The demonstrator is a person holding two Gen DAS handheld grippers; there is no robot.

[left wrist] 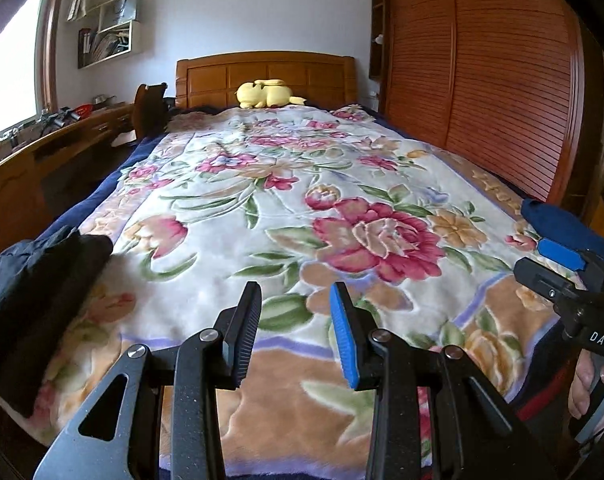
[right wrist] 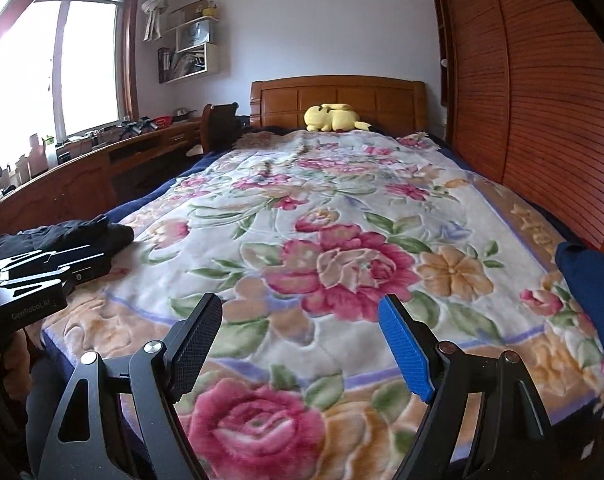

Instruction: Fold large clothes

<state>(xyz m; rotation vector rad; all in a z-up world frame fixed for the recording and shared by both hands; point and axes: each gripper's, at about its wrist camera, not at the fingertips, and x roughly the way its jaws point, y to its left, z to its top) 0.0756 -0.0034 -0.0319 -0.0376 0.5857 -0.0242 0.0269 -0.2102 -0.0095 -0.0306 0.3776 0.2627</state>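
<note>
A floral blanket (left wrist: 302, 200) covers the bed in both views. A pile of black clothes (left wrist: 42, 280) lies on its near left corner, also seen as black clothes (right wrist: 70, 232) in the right wrist view. A dark blue garment (left wrist: 557, 220) sits at the near right edge, showing as a blue garment (right wrist: 589, 292) in the other view. My left gripper (left wrist: 296, 308) hovers over the blanket's near end, jaws partly apart with nothing between them. My right gripper (right wrist: 302, 312) stands wide open over the blanket, also empty. Each gripper appears in the other's view: right gripper (left wrist: 531, 258), left gripper (right wrist: 98, 260).
A yellow plush toy (left wrist: 262, 94) lies by the wooden headboard (left wrist: 266, 76). Slatted wardrobe doors (left wrist: 481, 80) run along the bed's right side. A long wooden desk (right wrist: 102, 168) with clutter and a chair (right wrist: 218, 124) stand on the left under the window (right wrist: 42, 72). A hand (left wrist: 589, 384) holds the right gripper.
</note>
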